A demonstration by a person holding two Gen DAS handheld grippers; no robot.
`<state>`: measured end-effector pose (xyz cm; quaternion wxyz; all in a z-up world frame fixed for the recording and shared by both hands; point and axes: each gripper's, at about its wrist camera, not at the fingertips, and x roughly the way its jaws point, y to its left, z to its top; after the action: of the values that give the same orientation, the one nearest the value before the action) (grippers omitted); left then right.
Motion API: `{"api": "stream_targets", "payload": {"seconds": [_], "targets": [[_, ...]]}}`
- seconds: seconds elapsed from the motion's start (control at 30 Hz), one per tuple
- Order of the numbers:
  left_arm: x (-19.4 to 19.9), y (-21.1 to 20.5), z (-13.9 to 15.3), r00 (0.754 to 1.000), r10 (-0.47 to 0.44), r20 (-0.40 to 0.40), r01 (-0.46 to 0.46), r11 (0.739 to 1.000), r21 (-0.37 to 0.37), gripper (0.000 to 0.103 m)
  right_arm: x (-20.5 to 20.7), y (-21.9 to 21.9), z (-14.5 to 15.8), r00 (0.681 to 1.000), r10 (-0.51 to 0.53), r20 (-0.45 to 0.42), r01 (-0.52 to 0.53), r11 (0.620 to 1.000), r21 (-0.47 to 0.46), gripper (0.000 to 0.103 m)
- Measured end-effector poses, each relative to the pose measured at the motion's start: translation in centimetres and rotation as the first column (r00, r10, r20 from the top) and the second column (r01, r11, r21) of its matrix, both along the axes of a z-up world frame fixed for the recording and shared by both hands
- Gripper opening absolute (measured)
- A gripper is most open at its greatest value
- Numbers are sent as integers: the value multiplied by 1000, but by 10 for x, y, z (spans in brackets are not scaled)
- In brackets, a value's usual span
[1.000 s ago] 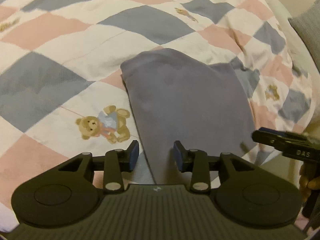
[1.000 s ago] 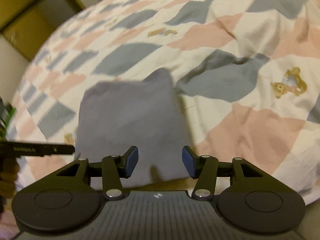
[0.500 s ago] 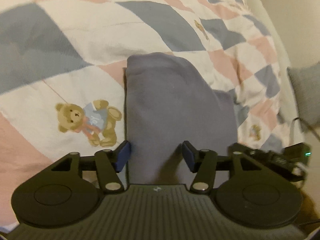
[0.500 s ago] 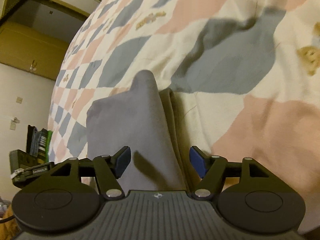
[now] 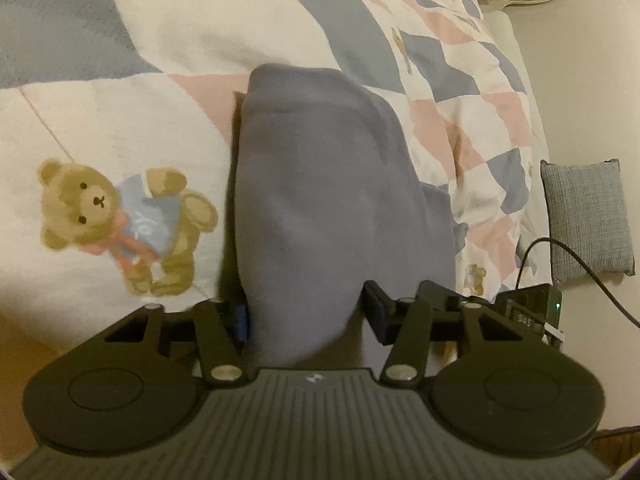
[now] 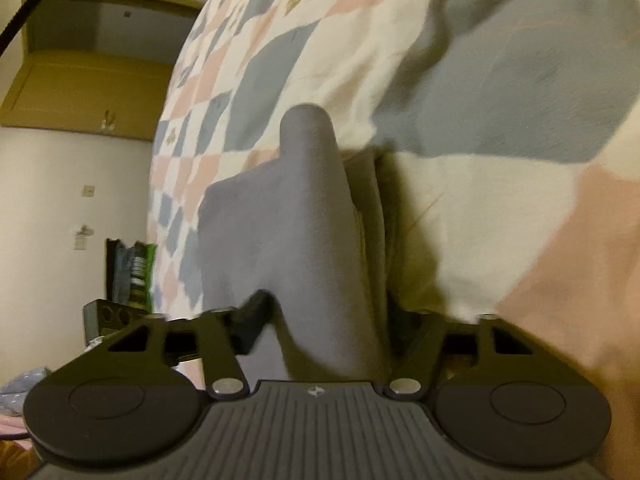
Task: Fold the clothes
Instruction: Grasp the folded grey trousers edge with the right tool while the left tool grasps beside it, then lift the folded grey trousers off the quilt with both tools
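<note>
A folded grey-purple garment (image 5: 320, 184) lies on a patchwork quilt (image 5: 120, 120) with a teddy-bear print. My left gripper (image 5: 308, 312) is open, its fingers straddling the garment's near left end; the left fingertip (image 5: 240, 316) is partly tucked against the cloth. In the right wrist view the same garment (image 6: 280, 220) humps up between the fingers of my open right gripper (image 6: 332, 320), at its near right end. The right finger there sits in shadow beside the fold's layered edge (image 6: 372, 208). Both views show the cloth reaching back to the gripper bodies.
A grey cushion (image 5: 586, 216) and a black cable (image 5: 560, 248) lie beyond the bed's right edge. The right gripper's body (image 5: 528, 308) shows beside my left gripper. A wooden wardrobe (image 6: 80, 88) and a rack of items (image 6: 132, 272) stand left of the bed.
Both grippers have dropped low and pushed forward onto the garment's near edge. Their fingers have spread wider, and cloth now fills the gap between them.
</note>
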<state>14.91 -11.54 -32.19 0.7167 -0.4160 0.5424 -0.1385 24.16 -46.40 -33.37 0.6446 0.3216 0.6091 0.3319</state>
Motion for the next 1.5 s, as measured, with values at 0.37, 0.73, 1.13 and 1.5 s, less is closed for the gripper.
{"api": "stream_targets", "payload": {"seconds": [0.37, 0.73, 1.13, 1.5], "targets": [[-4, -1, 15, 1000, -18, -11, 19, 997, 70, 43, -14, -7, 20, 997, -77, 32, 80, 992, -98, 61], [35, 19, 94, 922, -380, 81, 330, 876, 351, 47, -108, -77, 47, 867, -499, 20, 498, 862, -98, 67], [177, -55, 68, 455, -882, 125, 825, 470, 315, 63, -188, 37, 15, 597, -799, -78, 800, 600, -17, 72], [189, -123, 9, 216, -969, 118, 970, 227, 86, 51, -192, 65, -4, 396, -918, -32, 918, 397, -2, 71]]}}
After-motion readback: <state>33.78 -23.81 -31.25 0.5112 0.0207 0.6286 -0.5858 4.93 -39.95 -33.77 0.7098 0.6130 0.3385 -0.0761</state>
